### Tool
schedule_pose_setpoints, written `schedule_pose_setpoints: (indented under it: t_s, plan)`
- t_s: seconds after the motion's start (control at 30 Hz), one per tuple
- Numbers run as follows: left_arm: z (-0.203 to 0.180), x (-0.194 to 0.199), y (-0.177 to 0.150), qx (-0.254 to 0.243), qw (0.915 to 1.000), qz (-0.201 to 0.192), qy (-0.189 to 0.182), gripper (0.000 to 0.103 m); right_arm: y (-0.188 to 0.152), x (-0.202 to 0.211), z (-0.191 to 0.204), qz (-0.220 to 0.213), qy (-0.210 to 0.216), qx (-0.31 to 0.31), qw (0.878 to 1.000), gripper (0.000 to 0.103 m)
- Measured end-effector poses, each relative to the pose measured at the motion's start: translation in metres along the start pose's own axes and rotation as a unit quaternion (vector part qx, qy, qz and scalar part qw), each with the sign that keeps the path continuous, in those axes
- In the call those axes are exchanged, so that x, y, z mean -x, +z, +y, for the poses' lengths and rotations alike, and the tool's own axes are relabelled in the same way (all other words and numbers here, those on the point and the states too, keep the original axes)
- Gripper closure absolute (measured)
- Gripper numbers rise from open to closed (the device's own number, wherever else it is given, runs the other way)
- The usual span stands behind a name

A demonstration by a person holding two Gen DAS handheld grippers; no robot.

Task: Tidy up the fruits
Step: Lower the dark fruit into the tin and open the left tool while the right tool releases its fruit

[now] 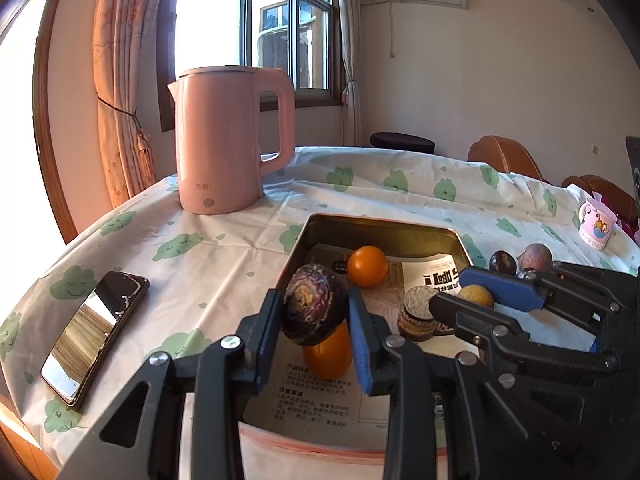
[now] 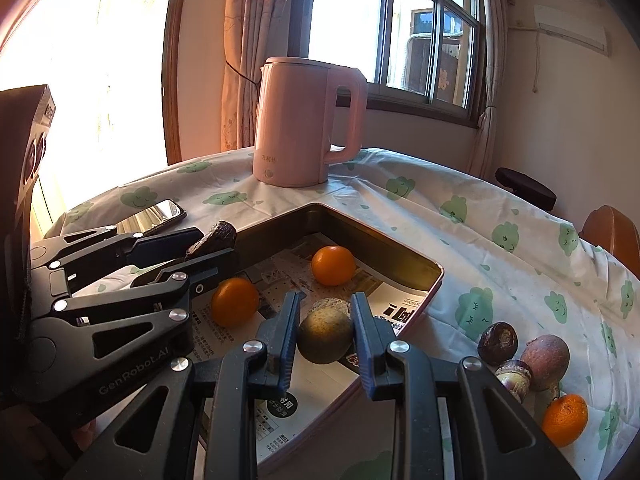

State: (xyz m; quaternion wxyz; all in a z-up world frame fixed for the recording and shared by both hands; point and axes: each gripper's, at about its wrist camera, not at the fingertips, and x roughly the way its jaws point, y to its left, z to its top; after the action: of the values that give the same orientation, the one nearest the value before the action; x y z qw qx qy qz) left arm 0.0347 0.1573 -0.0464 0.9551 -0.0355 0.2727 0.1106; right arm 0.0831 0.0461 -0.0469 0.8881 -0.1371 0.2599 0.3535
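Note:
My left gripper [image 1: 314, 312] is shut on a wrinkled dark purple passion fruit [image 1: 314, 304], held above the near left part of the metal tray [image 1: 384, 226]. Two oranges [image 1: 367, 266] [image 1: 328, 354] lie in the paper-lined tray. Over the tray's near right side, my right gripper [image 2: 326, 332] is shut on a round yellow-brown fruit [image 2: 326, 338]. A rough brown round thing [image 1: 418, 312] sits just behind that fruit. In the right wrist view, the left gripper [image 2: 212, 246] shows at the left with its dark fruit [image 2: 214, 238]. Both oranges [image 2: 333, 265] [image 2: 235, 302] show there too.
Right of the tray on the cloud-print tablecloth lie three dark purple fruits [image 2: 498, 342] [image 2: 546, 360] [image 2: 514, 376] and an orange [image 2: 565, 414]. A pink kettle [image 1: 228, 140] stands behind the tray. A phone [image 1: 96, 332] lies at the left and a pink mug [image 1: 596, 226] stands at the far right.

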Motion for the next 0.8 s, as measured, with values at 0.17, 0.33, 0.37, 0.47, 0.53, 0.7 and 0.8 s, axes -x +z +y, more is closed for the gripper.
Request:
schedule_pose_setpoints:
  t_s: [0.17, 0.33, 0.37, 0.47, 0.53, 0.7, 0.8]
  plan:
    - [0.0008, -0.0022, -0.0017, 0.0, 1.0, 0.005, 0.0, 0.069, -0.0001, -0.0041, 0.0009, 0.01, 0.001, 0.002, 1.0, 0.075]
    - [-0.0001, -0.0035, -0.0025, -0.001, 1.0, 0.009, -0.001, 0.069, 0.0004, -0.0069, 0.0008, 0.016, 0.001, 0.002, 1.0, 0.075]
    - [-0.0002, -0.0041, -0.0024, -0.001, 1.0, 0.009, 0.0, 0.069, 0.0001, -0.007, 0.001, 0.017, 0.001, 0.003, 1.0, 0.075]
    - [-0.0005, -0.005, -0.0023, -0.002, 0.9999, 0.011, -0.001, 0.069, 0.0004, -0.0077, 0.001, 0.019, 0.001, 0.003, 1.0, 0.075]
    - [-0.0004, -0.0058, -0.0024, -0.002, 0.9999, 0.012, 0.0, 0.069, 0.0003, -0.0082, 0.001, 0.02, 0.001, 0.003, 1.0, 0.075]
    - [-0.0002, -0.0066, -0.003, -0.003, 0.9999, 0.014, 0.0, 0.069, -0.0001, -0.0093, 0.0024, 0.025, -0.001, 0.008, 1.0, 0.075]
    - [0.0001, -0.0077, -0.0034, -0.003, 0.9999, 0.017, 0.0, 0.069, -0.0004, -0.0095, 0.0038, 0.025, -0.002, 0.01, 1.0, 0.075]
